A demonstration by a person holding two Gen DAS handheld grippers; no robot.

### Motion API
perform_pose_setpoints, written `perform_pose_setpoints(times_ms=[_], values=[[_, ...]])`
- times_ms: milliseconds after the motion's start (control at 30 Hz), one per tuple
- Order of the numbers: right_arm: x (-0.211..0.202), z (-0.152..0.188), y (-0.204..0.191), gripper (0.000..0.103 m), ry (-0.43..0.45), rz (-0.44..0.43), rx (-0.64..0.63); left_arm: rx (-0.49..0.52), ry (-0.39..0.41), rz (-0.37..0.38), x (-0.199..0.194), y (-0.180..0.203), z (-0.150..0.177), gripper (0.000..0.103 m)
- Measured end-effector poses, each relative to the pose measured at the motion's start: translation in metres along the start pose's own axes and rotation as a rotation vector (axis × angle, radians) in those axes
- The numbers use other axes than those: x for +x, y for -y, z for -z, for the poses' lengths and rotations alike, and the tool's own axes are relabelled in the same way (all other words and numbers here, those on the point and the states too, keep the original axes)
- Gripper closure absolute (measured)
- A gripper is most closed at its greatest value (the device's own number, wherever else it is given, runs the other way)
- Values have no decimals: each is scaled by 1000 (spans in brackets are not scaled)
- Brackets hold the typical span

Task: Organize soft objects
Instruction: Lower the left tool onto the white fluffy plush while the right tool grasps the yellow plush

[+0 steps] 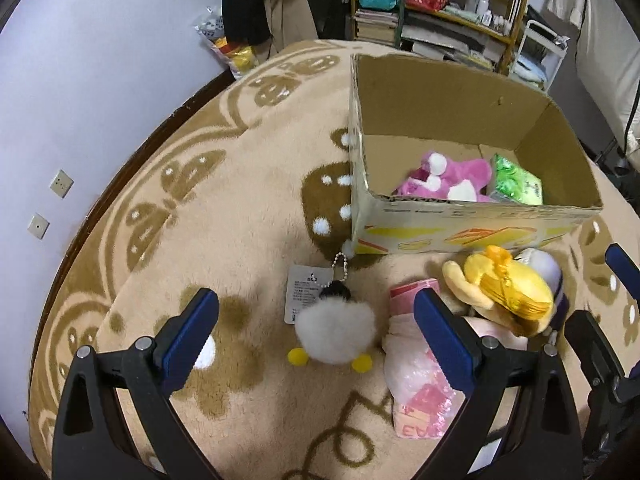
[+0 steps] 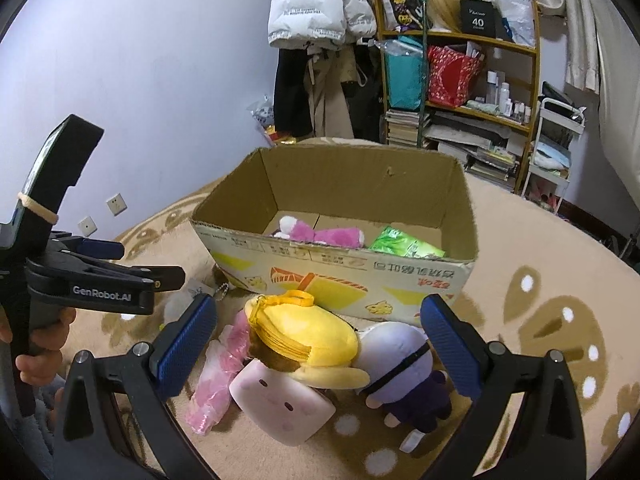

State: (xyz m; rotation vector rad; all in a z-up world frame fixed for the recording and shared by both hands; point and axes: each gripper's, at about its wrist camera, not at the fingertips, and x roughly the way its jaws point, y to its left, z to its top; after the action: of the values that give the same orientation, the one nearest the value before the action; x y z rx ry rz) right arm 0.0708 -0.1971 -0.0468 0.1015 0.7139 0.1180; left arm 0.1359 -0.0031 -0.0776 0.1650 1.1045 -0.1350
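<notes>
Fluffy white fur is what my left gripper [image 1: 316, 320] faces: a small pompom chick [image 1: 334, 334] lying on the blanket [image 1: 240, 184] just in front of the cardboard box [image 1: 460, 236], near its left corner, with a bead chain and paper tag. Both my grippers are spread wide and hold nothing. I judge the chick very light and squashy, so I would pinch across its round body, not the chain. My right gripper [image 2: 320, 344] hovers over a heap touching the box's front wall: a yellow plush [image 2: 308, 340], a purple doll [image 2: 400, 364], a pink square cushion [image 2: 280, 404] and a crinkly pink packet [image 2: 216, 376], which looks slippery. Inside the box lie a pink plush [image 2: 320, 234] and a green packet [image 2: 404, 244].
</notes>
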Motion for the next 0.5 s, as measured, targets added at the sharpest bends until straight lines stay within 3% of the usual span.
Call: perform_pose_setpoints(times_ms=[500], values=[[47,6,-3,0,-88,-21,-23,-52,-155,32,53,-1,5,6]])
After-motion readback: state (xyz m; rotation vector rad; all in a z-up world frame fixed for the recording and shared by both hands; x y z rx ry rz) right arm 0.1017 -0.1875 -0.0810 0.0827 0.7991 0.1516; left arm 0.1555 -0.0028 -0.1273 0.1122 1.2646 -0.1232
